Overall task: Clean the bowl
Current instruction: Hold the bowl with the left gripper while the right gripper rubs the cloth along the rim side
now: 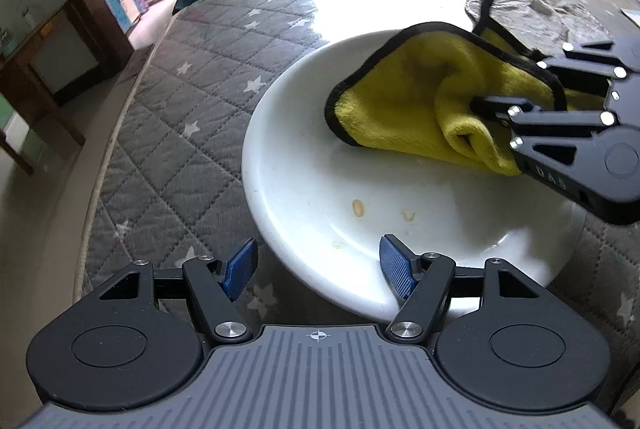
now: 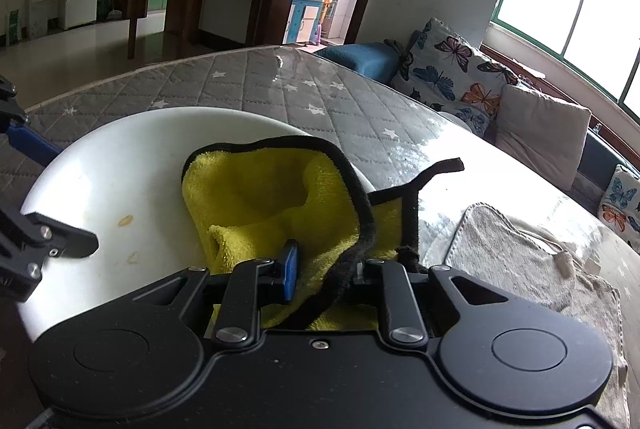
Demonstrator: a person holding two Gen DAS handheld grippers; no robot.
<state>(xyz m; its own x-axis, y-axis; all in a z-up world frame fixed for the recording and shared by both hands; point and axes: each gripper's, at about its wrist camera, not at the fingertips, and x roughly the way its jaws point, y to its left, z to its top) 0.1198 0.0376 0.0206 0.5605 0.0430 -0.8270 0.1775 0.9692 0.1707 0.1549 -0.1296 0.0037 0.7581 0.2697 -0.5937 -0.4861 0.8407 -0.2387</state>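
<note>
Black linkage arms, silver screws — blue ribbed fingers [image 1: 396, 271], grey ridged housing.

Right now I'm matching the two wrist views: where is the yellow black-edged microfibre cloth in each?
Left wrist view: yellow black-edged microfibre cloth upper right, pinched by the right gripper.
Right wrist view: centre, just beyond the fingers.
Shared landmark: the white ceramic bowl beneath the cloth.
</note>
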